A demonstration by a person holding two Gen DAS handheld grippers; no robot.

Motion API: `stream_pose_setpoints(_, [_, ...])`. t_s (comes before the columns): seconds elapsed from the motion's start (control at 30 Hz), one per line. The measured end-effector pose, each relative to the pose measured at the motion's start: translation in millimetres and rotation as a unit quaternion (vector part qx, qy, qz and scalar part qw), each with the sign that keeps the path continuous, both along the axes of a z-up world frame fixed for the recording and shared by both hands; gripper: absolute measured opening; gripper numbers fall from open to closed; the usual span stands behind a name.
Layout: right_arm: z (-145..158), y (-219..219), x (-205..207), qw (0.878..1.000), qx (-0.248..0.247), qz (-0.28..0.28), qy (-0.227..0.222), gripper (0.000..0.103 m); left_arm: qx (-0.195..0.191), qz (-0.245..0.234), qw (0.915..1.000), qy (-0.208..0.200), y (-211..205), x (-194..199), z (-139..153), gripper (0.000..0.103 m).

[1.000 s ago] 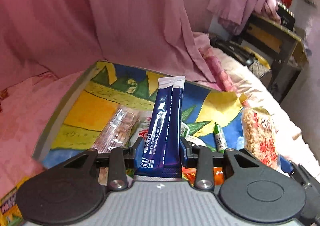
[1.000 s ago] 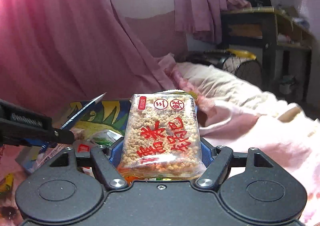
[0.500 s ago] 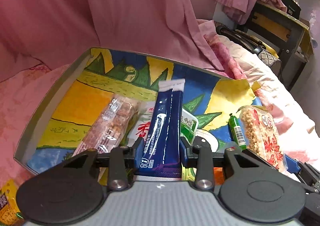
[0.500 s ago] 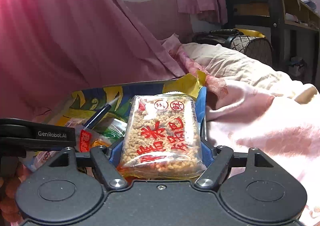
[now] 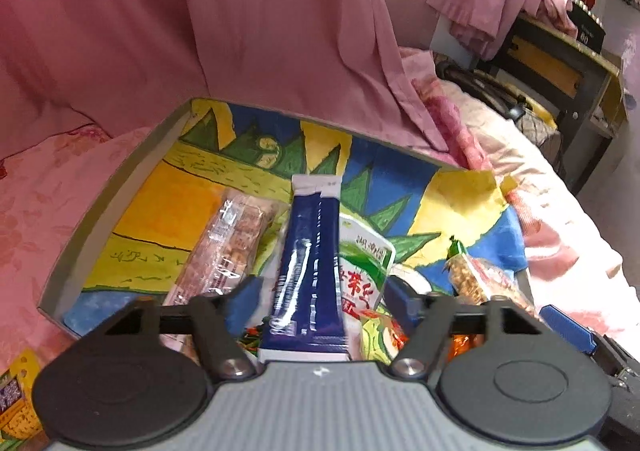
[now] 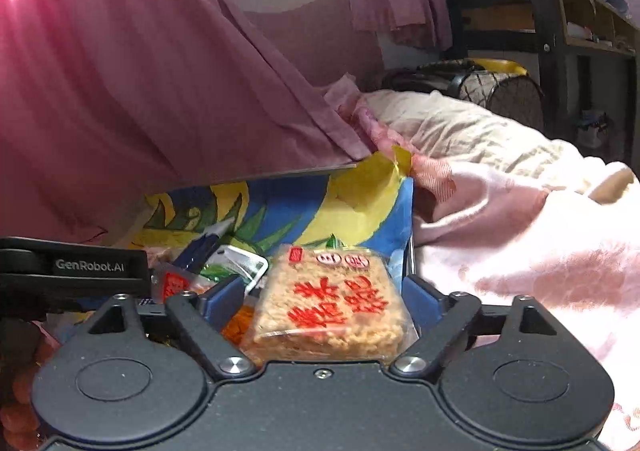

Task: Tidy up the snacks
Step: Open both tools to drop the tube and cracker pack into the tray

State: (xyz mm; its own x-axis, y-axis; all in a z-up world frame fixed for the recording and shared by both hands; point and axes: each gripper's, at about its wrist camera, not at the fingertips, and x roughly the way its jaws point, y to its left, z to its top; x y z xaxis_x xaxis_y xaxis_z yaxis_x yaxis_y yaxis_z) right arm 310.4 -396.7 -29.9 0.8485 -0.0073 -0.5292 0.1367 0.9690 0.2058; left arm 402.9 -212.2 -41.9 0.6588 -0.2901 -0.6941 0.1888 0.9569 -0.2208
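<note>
The painted box [image 5: 132, 207], a shallow grey-walled tray with a blue, yellow and green drawing on its floor, is lying on a pink bed [image 5: 44, 187] and is serving as the landmark here. A pink curtain [image 5: 240, 23] is hanging down just behind its far wall.

The left hand-held gripper [image 5: 322, 293] is hovering over the near edge of the box with its jaws opening. The dark blue stick sachet [image 5: 308, 267] is lying lengthwise between them, its white sealed end pointing toward the far wall, and clear gaps are showing on both sides, so the fingers are no longer pressing it. To the left of the sachet inside the box, a clear-wrapped nut bar [image 5: 228, 247] is lying at a slant. To the right of the sachet, a white and green packet [image 5: 362, 263] with red characters is sitting partly under it.

The right hand-held gripper [image 6: 324, 293] is hovering over the box's right-hand end, its jaws also opening wide. The puffed-rice cake [image 6: 332, 303], in clear wrap with red characters, is sitting between the blue fingers [image 6: 222, 301] and is looking loose, resting on other packets in the box rather than being squeezed. In the left wrist view the same cake [image 5: 484, 283] is appearing at the box's right end, blurred. A torn yellow flap [image 6: 400, 159] is sticking up from the box's far right corner.

Beyond the box, on the far side of the bed, a dark desk [image 6: 552, 11] is standing against the wall.
</note>
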Motion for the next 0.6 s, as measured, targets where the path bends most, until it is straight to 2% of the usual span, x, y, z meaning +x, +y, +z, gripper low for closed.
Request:
stream_pose_setpoints(0.27, [27, 5, -24, 0.998, -0.012, -0.017, -0.065, 0.101, -0.020, 0.024, 0.9988, -0.037, 23, -22, 33, 0.101])
stream_pose_setpoints(0.4, [50, 9, -48, 0.993, -0.014, -0.030, -0.113, 0.102, -0.027, 0.047, 0.9960, -0.071, 43, -45, 54, 0.103])
stream_pose_setpoints(0.6, [79, 19, -92, 0.987, -0.030, -0.033, -0.154, 0.102, -0.009, 0.074, 0.9930, -0.092, 69, -88, 71, 0.103])
